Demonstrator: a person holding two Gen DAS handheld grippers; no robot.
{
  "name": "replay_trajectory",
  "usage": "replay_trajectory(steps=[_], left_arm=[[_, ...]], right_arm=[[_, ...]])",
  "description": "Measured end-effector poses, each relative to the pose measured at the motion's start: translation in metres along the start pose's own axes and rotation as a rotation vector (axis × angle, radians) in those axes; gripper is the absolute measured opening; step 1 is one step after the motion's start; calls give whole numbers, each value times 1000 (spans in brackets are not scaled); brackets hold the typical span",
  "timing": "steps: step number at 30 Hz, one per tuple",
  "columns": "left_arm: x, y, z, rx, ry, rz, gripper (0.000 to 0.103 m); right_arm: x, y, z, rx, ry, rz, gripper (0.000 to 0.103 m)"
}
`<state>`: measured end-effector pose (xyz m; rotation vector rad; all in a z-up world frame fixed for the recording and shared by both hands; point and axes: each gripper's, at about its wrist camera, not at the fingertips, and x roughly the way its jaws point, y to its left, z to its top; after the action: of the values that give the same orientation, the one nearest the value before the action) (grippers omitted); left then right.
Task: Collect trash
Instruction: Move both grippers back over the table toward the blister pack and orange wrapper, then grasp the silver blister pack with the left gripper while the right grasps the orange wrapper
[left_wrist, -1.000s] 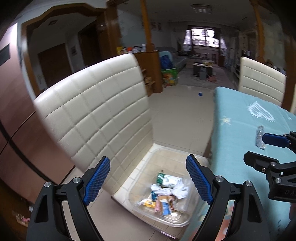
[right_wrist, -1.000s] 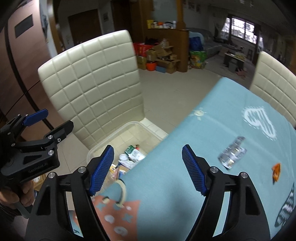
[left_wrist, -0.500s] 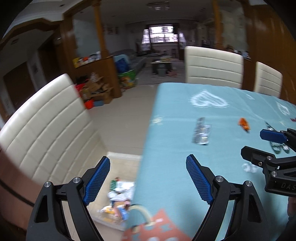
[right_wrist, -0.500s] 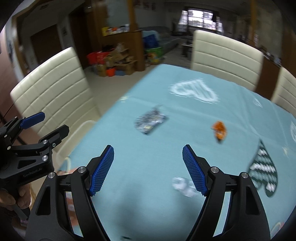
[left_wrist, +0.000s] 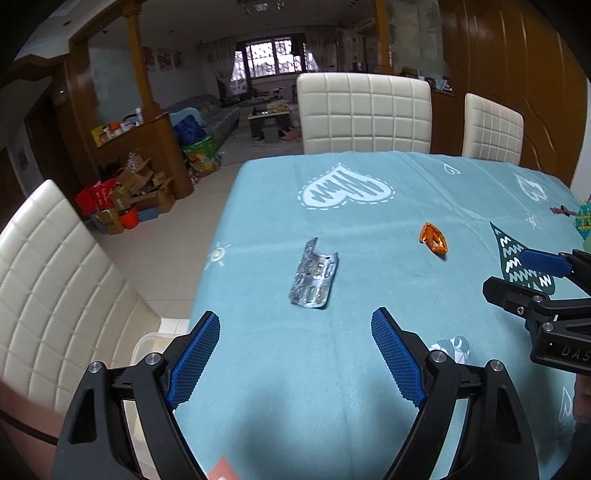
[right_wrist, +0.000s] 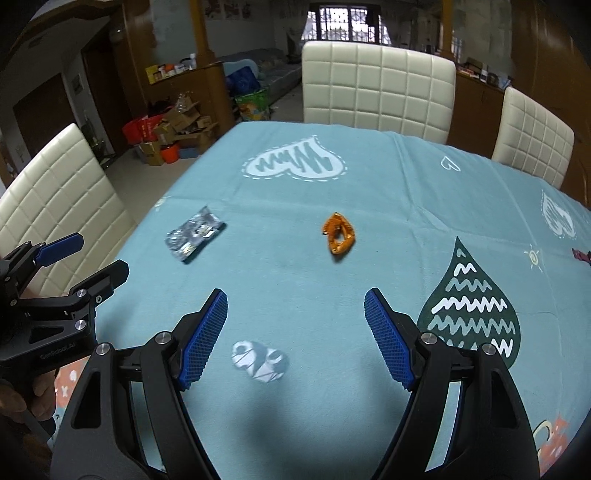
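Both hand-held grippers wide open, empty, crumpled silver blister pack (left_wrist: 314, 278), orange wrapper (left_wrist: 433, 238), teal tablecloth (left_wrist: 332, 369)

Two wrist views, angled down over one shared tablecloth (left_wrist: 332, 369), blister pack (right_wrist: 194, 234) in both.

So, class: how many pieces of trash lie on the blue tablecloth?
2. A silver blister pack lies near the cloth's left edge; an orange wrapper lies to its right, nearer the middle. More may lie outside the views.

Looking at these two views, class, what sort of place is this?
Most likely a home's dining area: a table under a blue patterned tablecloth, padded cream dining chairs around it, and a sofa in the room beyond.
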<state>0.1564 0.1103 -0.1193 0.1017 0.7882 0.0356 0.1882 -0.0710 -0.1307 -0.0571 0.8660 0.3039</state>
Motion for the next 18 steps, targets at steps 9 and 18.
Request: replay_trajectory(steps=[9,18], left_arm=[[55,-6,13,21,67,-25,82],[104,-7,23,54,103,-44,82]], right_arm=[[53,-16,19,7,46,-31,77],[99,-27,42,28,71,-51,77]])
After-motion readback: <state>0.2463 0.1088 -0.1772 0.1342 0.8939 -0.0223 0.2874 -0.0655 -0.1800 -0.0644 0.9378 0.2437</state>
